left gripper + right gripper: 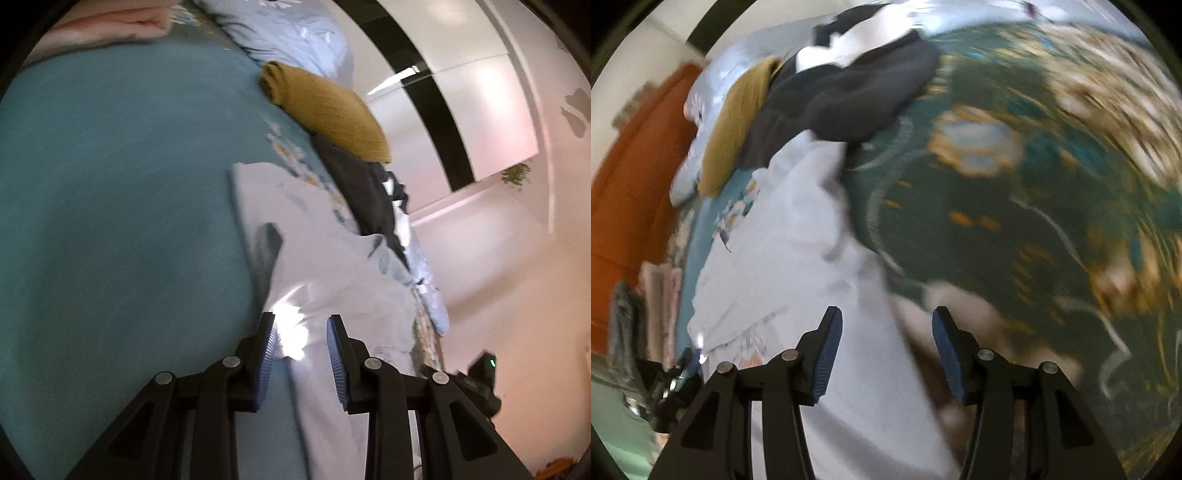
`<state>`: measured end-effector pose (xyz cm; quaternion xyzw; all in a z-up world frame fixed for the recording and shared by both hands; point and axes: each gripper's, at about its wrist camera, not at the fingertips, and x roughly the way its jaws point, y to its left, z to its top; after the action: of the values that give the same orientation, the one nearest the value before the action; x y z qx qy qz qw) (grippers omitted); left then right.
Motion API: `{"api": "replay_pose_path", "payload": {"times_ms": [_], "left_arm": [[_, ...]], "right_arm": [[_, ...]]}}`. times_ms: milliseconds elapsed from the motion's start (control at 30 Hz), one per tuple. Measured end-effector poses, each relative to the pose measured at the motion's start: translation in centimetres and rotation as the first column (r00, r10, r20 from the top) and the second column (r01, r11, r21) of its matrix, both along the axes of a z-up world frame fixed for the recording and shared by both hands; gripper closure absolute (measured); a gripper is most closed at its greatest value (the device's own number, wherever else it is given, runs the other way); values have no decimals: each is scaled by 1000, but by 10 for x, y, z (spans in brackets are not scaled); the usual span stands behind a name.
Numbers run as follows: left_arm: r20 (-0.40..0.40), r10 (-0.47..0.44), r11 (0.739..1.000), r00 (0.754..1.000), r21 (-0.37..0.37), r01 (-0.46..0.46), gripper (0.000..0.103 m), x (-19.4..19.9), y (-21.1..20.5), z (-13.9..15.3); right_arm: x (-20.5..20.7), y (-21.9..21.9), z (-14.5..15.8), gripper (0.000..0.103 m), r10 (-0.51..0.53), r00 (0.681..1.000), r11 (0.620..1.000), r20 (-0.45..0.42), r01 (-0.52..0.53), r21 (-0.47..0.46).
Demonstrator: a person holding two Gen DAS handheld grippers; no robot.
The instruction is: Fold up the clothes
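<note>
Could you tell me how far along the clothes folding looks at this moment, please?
Done: a pink stack looks folded at the far edge of the bed. In hand: a pale garment lies spread below the left gripper and right gripper; both have open jaws and grip nothing. Left: the mustard knit, the dark garment and a light blue one lie bunched along the edge.

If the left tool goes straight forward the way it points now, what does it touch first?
Most likely the pale lilac garment lying on the teal bedspread. The left tool is open and points down at it; depth is unclear in this blurred view.
</note>
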<state>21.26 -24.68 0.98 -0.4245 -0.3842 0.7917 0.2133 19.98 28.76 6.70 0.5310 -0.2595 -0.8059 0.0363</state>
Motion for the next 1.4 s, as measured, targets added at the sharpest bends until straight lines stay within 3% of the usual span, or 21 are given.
{"api": "replay_pose_path", "payload": {"times_ms": [267,367,467,567,667,800,1033,1200,1300,1333,1400], "left_arm": [[6,-23,998,1000,-53,24,72,53,12,3],[41,-9,1000,999,-23,10,72,74,14,3],[101,-41,997,994,62,35,71,90,24,-3],[132,-69,994,989,97,57,68,102,37,-2],[165,-100,994,981,66,91,59,110,58,2],[205,-120,993,971,4,122,57,123,85,8],[256,-130,990,958,91,110,57,151,86,0],[255,-128,991,959,59,116,57,154,92,3],[234,-121,993,965,36,116,60,160,94,5],[230,-117,993,966,23,114,62,162,94,5],[222,-106,994,969,-4,110,87,165,93,3]], "right_arm": [[70,41,-3,51,13,1000,998,-10,-14,-69],[83,50,-8,51,9,999,990,-34,-14,-141],[88,52,-12,51,1,998,982,-61,-13,-190],[92,51,-13,51,9,997,977,-80,-26,-212],[96,49,-13,51,29,995,972,-92,-50,-231],[108,45,-14,51,64,992,962,-106,-90,-257],[133,33,-17,51,177,975,938,-135,-209,-278],[131,28,-21,51,200,966,926,-163,-240,-291],[124,28,-23,64,189,968,925,-166,-232,-301],[123,28,-24,73,184,969,927,-162,-226,-299],[120,28,-26,87,175,973,931,-153,-214,-296]]}}
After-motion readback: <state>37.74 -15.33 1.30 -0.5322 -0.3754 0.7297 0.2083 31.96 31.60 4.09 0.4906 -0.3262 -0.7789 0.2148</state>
